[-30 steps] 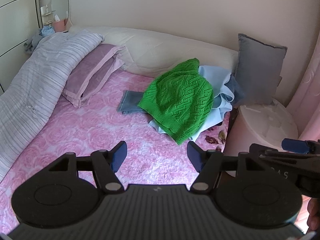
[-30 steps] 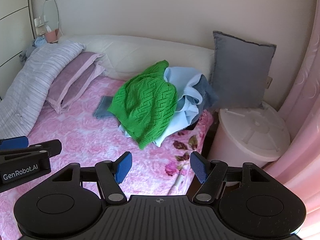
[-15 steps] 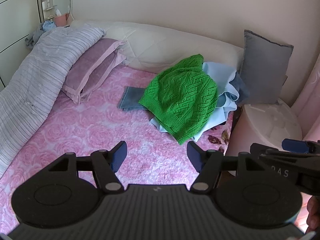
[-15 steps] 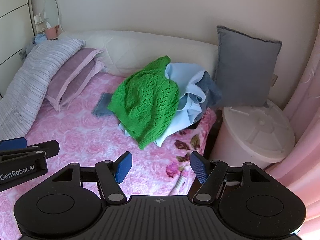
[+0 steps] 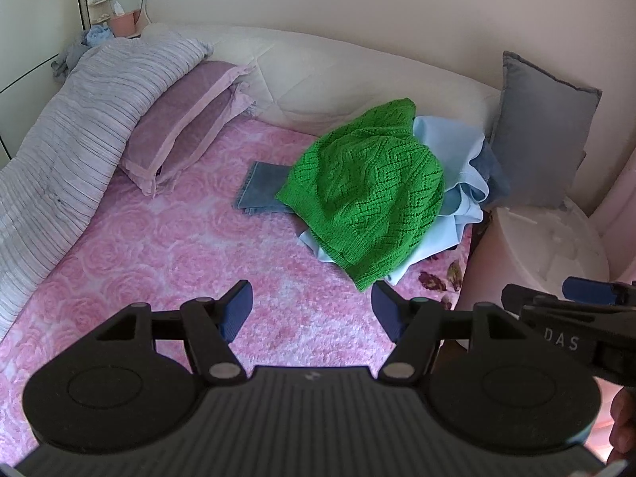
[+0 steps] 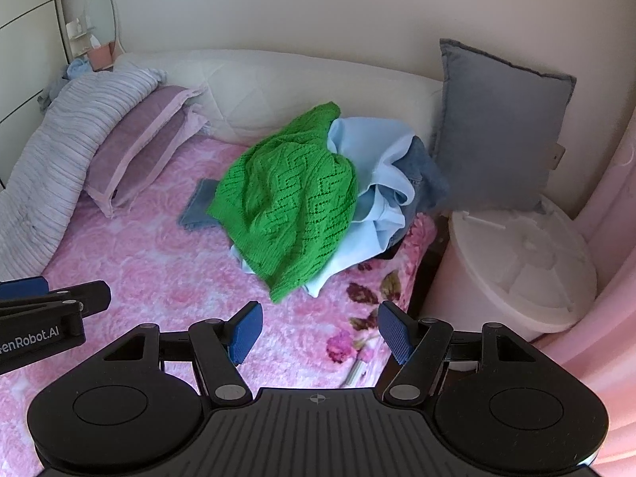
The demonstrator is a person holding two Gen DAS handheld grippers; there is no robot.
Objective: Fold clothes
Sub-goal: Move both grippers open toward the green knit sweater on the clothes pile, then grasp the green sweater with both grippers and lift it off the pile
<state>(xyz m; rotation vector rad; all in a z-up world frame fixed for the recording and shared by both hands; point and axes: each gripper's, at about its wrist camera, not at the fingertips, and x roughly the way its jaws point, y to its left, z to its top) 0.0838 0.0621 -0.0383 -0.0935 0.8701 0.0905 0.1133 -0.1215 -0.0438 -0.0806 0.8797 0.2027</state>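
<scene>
The left gripper point(image 5: 312, 310) and the right gripper point(image 6: 318, 330) both hang over the pink bed point(image 5: 167, 238) with their jaws wide apart and nothing in them; the green sweater point(image 5: 369, 194) lies on top of a messy pile near the bed's far right corner, over a light blue cloth point(image 5: 457, 159) and some blue jeans point(image 5: 258, 190); a good way is to pinch only the green knit at its near hem, one gripper at each side, so the blue cloth stays put.
</scene>
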